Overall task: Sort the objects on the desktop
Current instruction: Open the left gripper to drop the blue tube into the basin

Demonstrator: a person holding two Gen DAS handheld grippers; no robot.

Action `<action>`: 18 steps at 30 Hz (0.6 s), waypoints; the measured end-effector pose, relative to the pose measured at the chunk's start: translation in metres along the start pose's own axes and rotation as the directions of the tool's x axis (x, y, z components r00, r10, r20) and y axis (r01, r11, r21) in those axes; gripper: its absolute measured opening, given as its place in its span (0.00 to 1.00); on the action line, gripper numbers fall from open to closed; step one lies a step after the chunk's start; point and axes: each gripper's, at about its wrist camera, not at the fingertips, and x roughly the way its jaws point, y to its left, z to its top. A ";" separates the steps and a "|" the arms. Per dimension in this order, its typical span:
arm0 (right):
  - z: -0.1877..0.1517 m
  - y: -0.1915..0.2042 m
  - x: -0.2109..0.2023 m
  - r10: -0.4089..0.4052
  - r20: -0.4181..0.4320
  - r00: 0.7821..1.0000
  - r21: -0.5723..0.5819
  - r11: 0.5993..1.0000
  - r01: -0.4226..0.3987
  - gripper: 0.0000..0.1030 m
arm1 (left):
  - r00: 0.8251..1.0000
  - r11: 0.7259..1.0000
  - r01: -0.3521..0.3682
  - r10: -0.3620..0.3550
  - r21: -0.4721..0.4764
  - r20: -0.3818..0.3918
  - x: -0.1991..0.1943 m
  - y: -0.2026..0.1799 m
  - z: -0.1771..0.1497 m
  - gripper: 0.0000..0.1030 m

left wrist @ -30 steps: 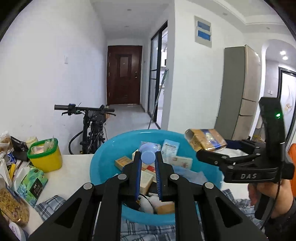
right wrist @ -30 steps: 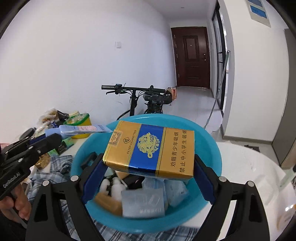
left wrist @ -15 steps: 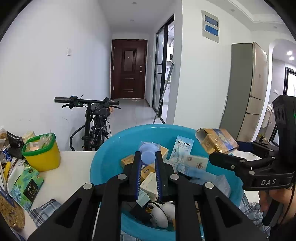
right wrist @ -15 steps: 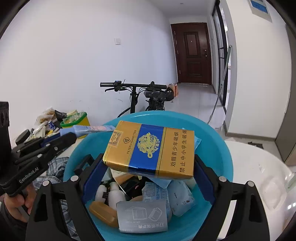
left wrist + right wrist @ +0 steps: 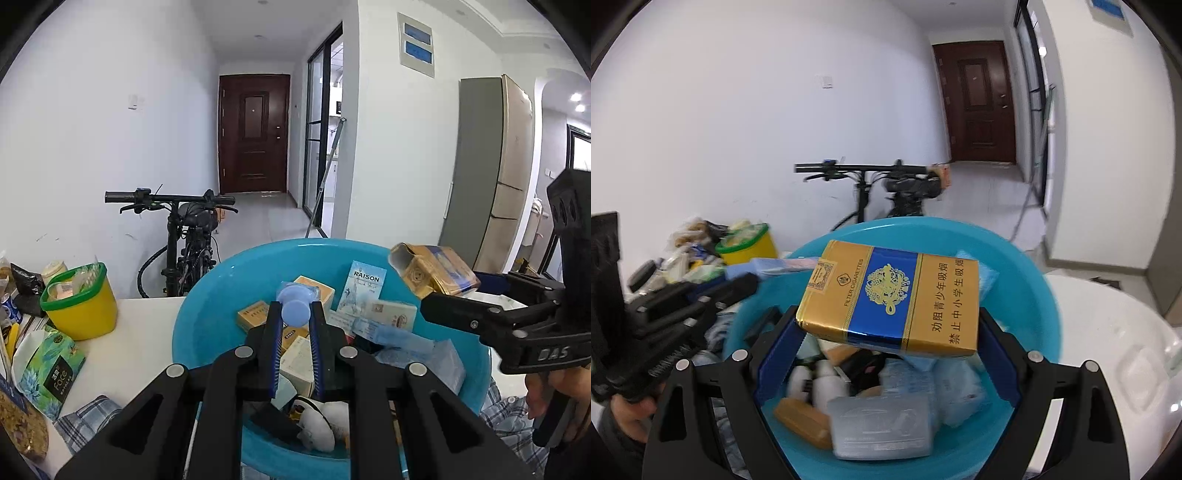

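Note:
A blue basin (image 5: 221, 291) (image 5: 1027, 280) on the table holds several small boxes, packets and bottles. My left gripper (image 5: 295, 317) is shut on a light blue tube (image 5: 295, 312) and holds it over the basin; it also shows in the right wrist view (image 5: 775, 266). My right gripper (image 5: 890, 332) is shut on a gold and blue cigarette pack (image 5: 894, 295), held above the basin. The pack also shows in the left wrist view (image 5: 432, 269).
A yellow tub with a green rim (image 5: 79, 302) (image 5: 750, 243) stands left of the basin among snack packets (image 5: 48, 373). A checked cloth (image 5: 85, 421) lies under the basin's near side. A bicycle (image 5: 188, 236) stands beyond the table edge.
Both grippers have risen and tipped down over the basin, so more of its contents show. Each still holds its object. The right gripper has shifted a little.

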 end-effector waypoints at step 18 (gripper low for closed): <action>-0.001 0.003 -0.001 -0.018 0.005 1.000 -0.014 1.000 0.018 0.86 | 0.991 0.990 -0.136 0.136 -0.040 -0.003 0.006 0.009 0.002 1.00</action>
